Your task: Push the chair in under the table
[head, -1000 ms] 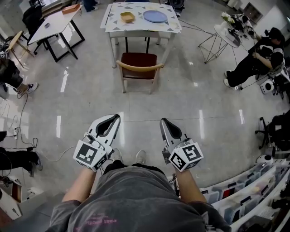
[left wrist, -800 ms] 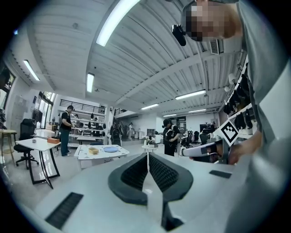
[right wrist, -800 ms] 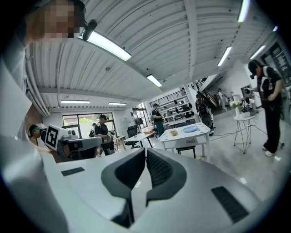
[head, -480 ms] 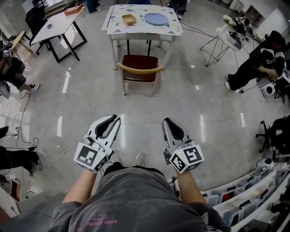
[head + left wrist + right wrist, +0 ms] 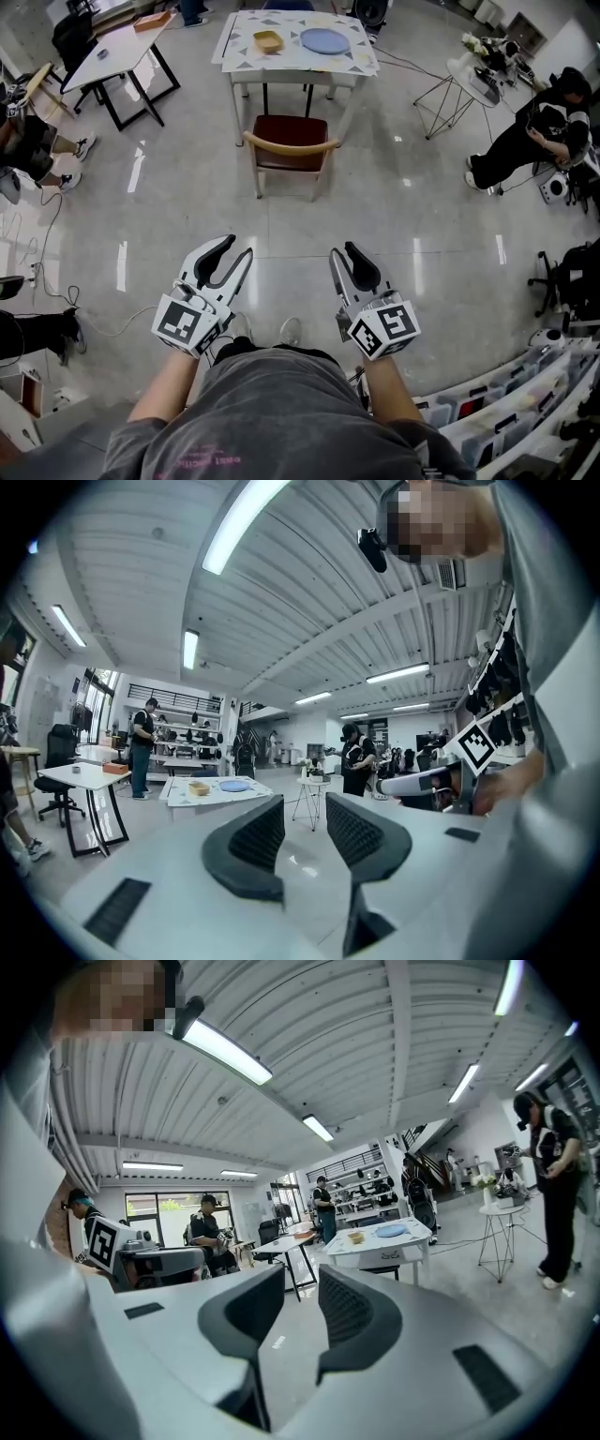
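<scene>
Grey T-shirt fills the bottom centre of the head view. We see pink print on its lower left, too blurred to read.

Left gripper sits lower centre-left and right gripper lower centre-right, both pointing up-frame over glossy grey floor. Each carries a marker cube with black-and-white square codes, left cube and right cube. No letters on either.

In both gripper views the jaws stand apart with nothing between the ribbed pads. They have just been opening. Both grippers are empty and well apart from the chair.

Chair is upper centre: red-brown seat, curved wooden backrest towards us. It stands just in front of the white table, with the seat mostly out from under the top, so it is not pushed in.

On the table we see a blue plate and a small wooden tray, side by side and apart. The tabletop has a triangle pattern and no readable text.

Further out:
- Upper left: second white table on black legs.
- Right edge: seated person in black.
- Lower right: storage bins, labels too small to read.
</scene>
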